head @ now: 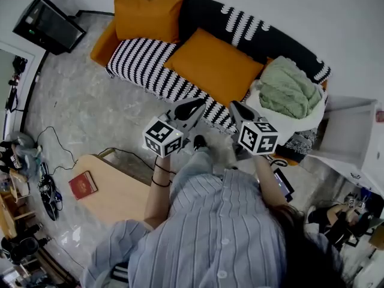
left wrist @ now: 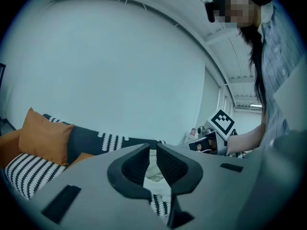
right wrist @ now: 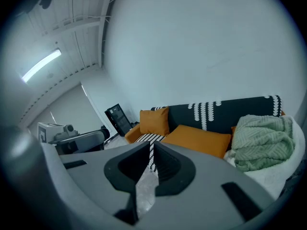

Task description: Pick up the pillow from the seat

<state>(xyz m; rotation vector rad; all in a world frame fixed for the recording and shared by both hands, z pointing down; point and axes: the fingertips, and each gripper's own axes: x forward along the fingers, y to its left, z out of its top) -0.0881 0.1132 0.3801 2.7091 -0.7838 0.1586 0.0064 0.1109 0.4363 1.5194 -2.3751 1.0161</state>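
Marbled grey floor (head: 78, 110) before a sofa (head: 141, 62) with a black-and-white striped seat, pale wall behind. Fingers of the left gripper (head: 194, 106) clenched together, nothing between them. Fingers of the right gripper (head: 236, 108) likewise clenched and empty. Both held side by side over the sofa's front edge, tips aimed at 12 o'clock in the head view. Orange pillow (head: 216, 65) lying on the seat just beyond the tips, at 1 o'clock from the left fingers and 11 o'clock from the right, apart from both. Green blanket (head: 291, 89) heaped at the sofa's end, at 2 o'clock from the right fingers. Second pillow (head: 147, 17), also orange, propped against the backrest at 11 o'clock from the left fingers, well apart. Wooden tabletop (head: 123, 194) at 7 o'clock from the left gripper, with a red book (head: 83, 185) on it.
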